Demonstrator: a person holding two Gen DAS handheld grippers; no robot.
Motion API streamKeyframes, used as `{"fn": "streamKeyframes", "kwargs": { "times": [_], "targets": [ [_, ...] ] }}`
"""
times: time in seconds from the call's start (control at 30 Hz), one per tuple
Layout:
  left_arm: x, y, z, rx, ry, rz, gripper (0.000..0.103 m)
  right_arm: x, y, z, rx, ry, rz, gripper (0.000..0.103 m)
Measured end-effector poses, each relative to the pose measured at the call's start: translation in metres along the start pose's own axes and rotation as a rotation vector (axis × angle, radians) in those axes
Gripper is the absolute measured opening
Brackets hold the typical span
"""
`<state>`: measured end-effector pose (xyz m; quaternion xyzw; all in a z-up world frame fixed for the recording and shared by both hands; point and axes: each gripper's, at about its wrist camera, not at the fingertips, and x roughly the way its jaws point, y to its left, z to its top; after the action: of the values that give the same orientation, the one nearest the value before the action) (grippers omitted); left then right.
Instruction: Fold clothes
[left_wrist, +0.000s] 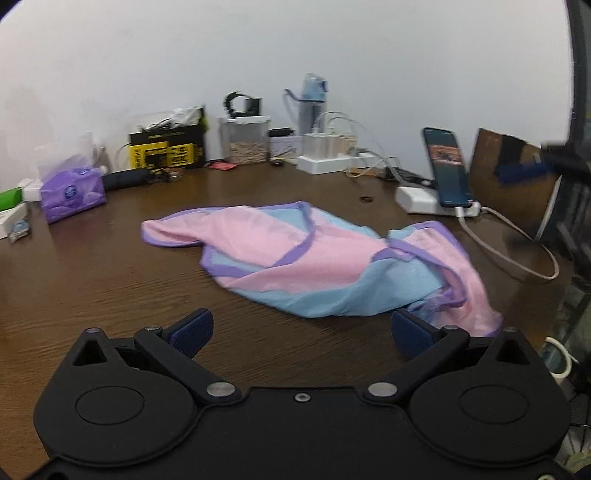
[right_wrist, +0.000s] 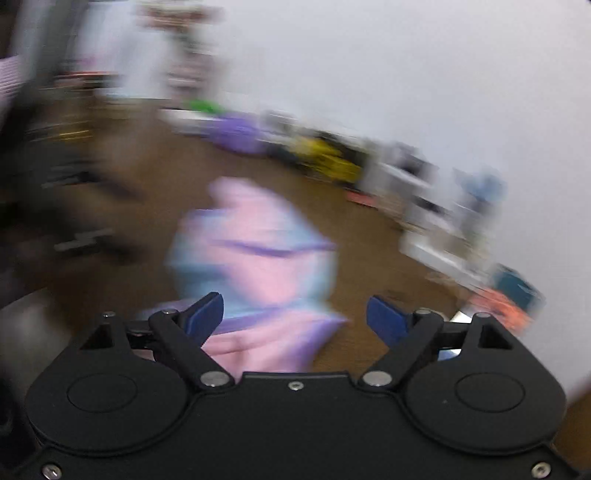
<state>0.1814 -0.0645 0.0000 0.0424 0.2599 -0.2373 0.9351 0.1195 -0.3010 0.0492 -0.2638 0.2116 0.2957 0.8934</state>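
On the table (left_wrist: 92, 266) the garment (left_wrist: 314, 258) lies lengthwise left-to-right; both hand-held grippers (left_wrist: 301, 332) (right_wrist: 295, 317) gape apart.

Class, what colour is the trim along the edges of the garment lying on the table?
Purple, edging the pink and light blue garment; clearest in the left wrist view.

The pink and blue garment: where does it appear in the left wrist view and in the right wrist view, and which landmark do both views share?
Left wrist view: the pink and blue garment lies crumpled at the centre of the brown table, beyond the open fingers.
Right wrist view: blurred, centre-low, reaching down between the open fingers.
Shared landmark: the purple tissue pack near the wall.
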Motion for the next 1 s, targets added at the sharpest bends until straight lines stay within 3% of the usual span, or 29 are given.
{"fn": "streamKeyframes", "kwargs": {
  "times": [0.07, 0.2, 0.23, 0.27, 0.3, 0.4, 0.43, 0.5, 0.6, 0.67, 0.73, 0.83, 1.0],
  "targets": [
    [-0.001, -0.004, -0.001, 0.006, 0.000, 0.002, 0.103, 0.004, 0.023, -0.007, -0.052, 0.011, 0.097, 0.088],
    [-0.005, -0.010, 0.000, 0.034, -0.007, 0.036, 0.103, 0.027, 0.017, -0.015, 0.081, 0.059, 0.137, 0.086],
    [-0.012, -0.010, -0.001, 0.031, -0.019, 0.033, 0.103, 0.035, 0.012, -0.019, 0.124, 0.080, 0.137, 0.078],
    [-0.015, -0.010, -0.001, 0.031, -0.027, 0.035, 0.103, 0.042, 0.008, -0.022, 0.156, 0.099, 0.139, 0.062],
    [-0.018, -0.010, -0.002, 0.032, -0.035, 0.041, 0.103, 0.047, 0.004, -0.025, 0.178, 0.115, 0.146, 0.056],
    [-0.023, -0.015, -0.005, 0.047, -0.080, 0.062, 0.103, 0.061, -0.015, -0.022, 0.292, 0.134, 0.137, 0.017],
    [-0.027, -0.025, -0.008, 0.090, -0.125, 0.061, 0.103, 0.063, -0.022, -0.018, 0.319, 0.139, 0.125, 0.008],
    [-0.026, -0.041, -0.006, 0.146, -0.163, 0.034, 0.103, 0.062, -0.036, -0.012, 0.389, 0.120, 0.125, 0.008],
    [-0.023, -0.059, 0.002, 0.176, -0.209, 0.008, 0.103, 0.042, -0.063, 0.009, 0.529, 0.013, 0.161, 0.008],
    [-0.018, -0.076, 0.013, 0.191, -0.262, -0.009, 0.103, 0.014, -0.076, 0.030, 0.552, -0.094, 0.195, 0.008],
    [-0.013, -0.082, 0.019, 0.193, -0.278, -0.005, 0.103, 0.001, -0.080, 0.043, 0.547, -0.143, 0.196, 0.008],
    [-0.009, -0.078, 0.030, 0.163, -0.286, 0.053, 0.103, -0.017, -0.079, 0.055, 0.499, -0.180, 0.145, 0.008],
    [0.001, -0.061, 0.033, 0.110, -0.211, 0.150, 0.103, -0.019, -0.077, 0.046, 0.510, -0.175, 0.124, 0.008]
  ]
}}
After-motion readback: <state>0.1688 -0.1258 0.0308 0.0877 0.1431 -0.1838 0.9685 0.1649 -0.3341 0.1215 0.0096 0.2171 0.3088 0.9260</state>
